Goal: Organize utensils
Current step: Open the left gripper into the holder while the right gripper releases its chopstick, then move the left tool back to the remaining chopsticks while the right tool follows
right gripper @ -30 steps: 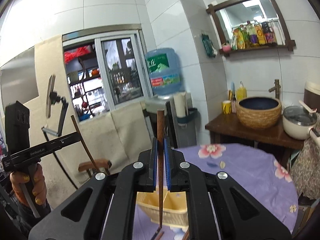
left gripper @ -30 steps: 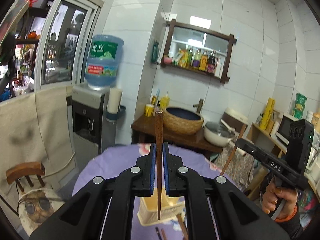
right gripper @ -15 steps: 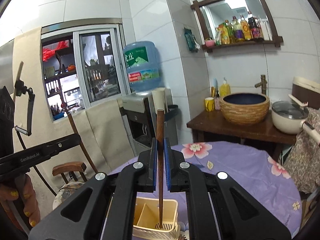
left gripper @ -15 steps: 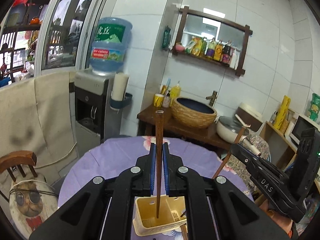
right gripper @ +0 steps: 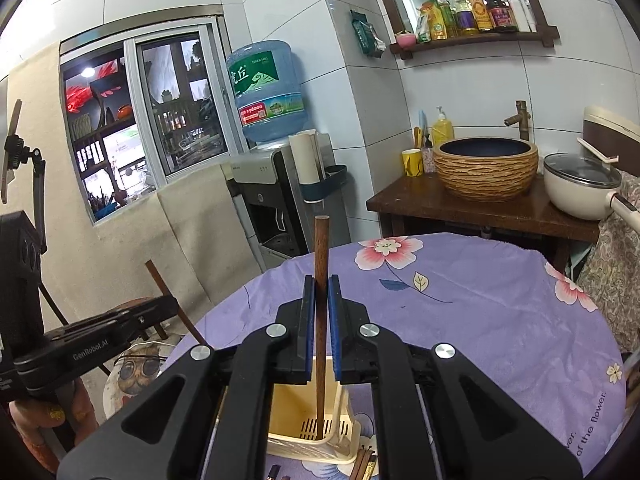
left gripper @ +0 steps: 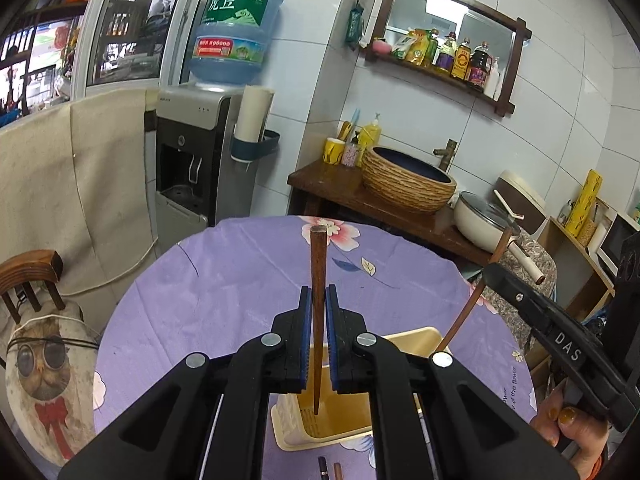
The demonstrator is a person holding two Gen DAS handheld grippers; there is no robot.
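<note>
My left gripper is shut on a dark wooden chopstick that stands upright, its lower tip inside a cream slotted utensil holder on the purple floral tablecloth. My right gripper is shut on a second wooden chopstick, whose tip reaches down into the same utensil holder. In the left wrist view the right gripper's body shows at right, its chopstick slanting into the holder. More chopsticks lie on the cloth in front of the holder.
A wooden side table behind the round table carries a woven basin and a lidded white pot. A water dispenser stands against the wall. A chair with a cat cushion sits at left.
Both grippers have sunk toward the table with their chopsticks. The chopstick tips, earlier above the holder, now reach down inside it.
</note>
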